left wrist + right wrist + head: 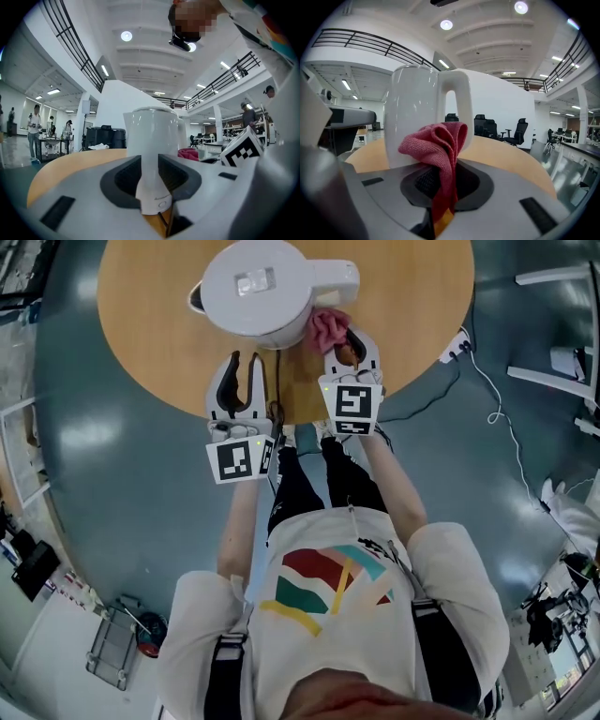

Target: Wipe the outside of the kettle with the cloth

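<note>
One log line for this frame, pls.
right gripper: shut on crumpled red cloth, held against white plastic kettle by its handle | left gripper: open, empty, pointed at kettle | surface: round wooden table

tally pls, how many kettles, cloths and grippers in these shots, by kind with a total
kettle: 1, white
cloth: 1, red
grippers: 2, the left gripper and the right gripper
total: 4
</note>
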`<state>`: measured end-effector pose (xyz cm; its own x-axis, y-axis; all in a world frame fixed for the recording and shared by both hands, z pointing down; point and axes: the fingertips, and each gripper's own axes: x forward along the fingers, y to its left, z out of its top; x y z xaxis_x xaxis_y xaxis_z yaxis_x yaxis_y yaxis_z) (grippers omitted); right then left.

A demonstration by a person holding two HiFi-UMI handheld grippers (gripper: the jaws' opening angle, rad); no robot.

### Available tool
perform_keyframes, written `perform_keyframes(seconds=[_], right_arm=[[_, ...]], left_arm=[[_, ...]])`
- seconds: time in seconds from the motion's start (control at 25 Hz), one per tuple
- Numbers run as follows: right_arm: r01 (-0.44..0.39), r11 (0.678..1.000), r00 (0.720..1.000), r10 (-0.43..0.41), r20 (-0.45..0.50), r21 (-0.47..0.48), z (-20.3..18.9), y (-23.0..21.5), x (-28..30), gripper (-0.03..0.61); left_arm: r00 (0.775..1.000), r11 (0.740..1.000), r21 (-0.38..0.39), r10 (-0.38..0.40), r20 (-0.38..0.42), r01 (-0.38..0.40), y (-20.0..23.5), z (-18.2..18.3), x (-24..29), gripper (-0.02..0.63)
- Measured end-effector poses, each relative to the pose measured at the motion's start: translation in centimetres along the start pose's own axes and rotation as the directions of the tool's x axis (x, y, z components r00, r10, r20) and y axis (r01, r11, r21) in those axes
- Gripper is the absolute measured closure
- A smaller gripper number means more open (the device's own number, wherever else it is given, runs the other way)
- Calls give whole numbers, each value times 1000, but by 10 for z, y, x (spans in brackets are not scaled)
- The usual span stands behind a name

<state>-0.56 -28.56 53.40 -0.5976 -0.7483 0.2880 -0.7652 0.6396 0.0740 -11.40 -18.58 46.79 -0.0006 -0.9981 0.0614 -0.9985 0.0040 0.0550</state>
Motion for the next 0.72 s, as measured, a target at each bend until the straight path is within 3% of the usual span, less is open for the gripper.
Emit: perform_keyframes(seconds=[0.24, 0.28, 0.44, 0.72], right_arm=[[39, 999, 999, -39, 16, -14, 23, -2, -37, 531], [42, 999, 999, -42, 19, -19, 26, -1, -43, 531], [55, 997, 998, -54, 23, -47, 38, 6, -66, 531], [104, 994, 994, -103, 20, -42, 46, 13, -87, 531]], left_arm=[[997, 998, 49, -52, 54, 50, 0, 34, -11, 459], [994, 996, 39, -87, 67, 84, 1, 39, -10, 441], [968, 973, -9, -229, 106, 231, 11, 64, 2, 254], [935, 947, 25, -321, 151, 321, 5, 109, -4, 230]])
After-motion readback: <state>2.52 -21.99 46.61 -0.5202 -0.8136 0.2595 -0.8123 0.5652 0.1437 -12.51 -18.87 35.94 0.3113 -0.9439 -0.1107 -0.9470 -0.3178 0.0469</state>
